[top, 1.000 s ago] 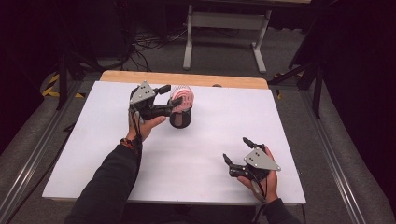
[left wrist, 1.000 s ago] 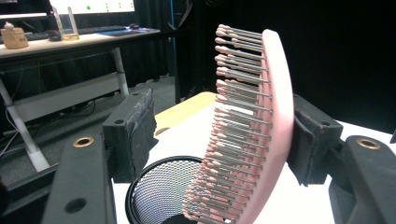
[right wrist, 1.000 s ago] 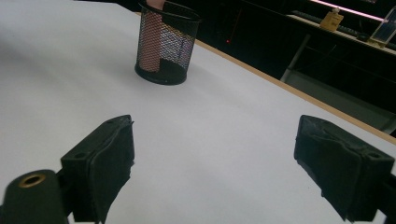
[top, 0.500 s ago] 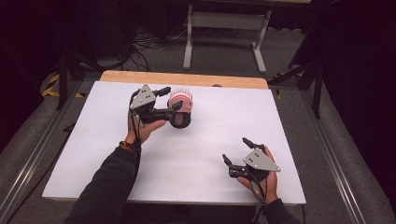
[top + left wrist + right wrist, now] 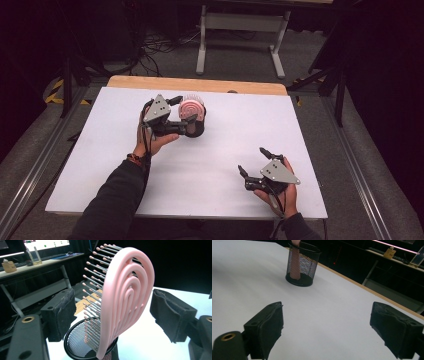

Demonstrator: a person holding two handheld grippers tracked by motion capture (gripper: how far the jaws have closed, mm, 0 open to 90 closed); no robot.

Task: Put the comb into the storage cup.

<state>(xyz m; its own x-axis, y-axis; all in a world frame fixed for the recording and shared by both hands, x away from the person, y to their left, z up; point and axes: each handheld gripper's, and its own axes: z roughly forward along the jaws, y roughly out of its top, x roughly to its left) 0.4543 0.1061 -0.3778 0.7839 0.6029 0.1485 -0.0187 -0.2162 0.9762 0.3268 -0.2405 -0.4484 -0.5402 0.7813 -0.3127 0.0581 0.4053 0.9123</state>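
a pink hairbrush [image 5: 125, 297] stands with its handle down in a black mesh cup [image 5: 196, 126]. the cup sits on the white table [image 5: 90, 165], nearer the far edge than the near edge, and a bit left of the middle. the round head of the brush sticks up above the rim of the cup, and its thin bristles with little round tips point to one side.

the left gripper [image 5: 181, 111] is right at the brush. its jaws have just been opening. in the left gripper view the brush head is between the two black pads [image 5: 62, 312], with a gap on each side, so the pads do not press on it. the left hand [image 5: 152, 142] holds this gripper just left of the cup.

the right gripper [image 5: 252, 162] is near the near right corner of the table, well apart from the cup. its jaws are wide open and there is just bare table between them. in the right gripper view the cup [image 5: 302, 263] shows far off, with the pink handle inside the mesh.
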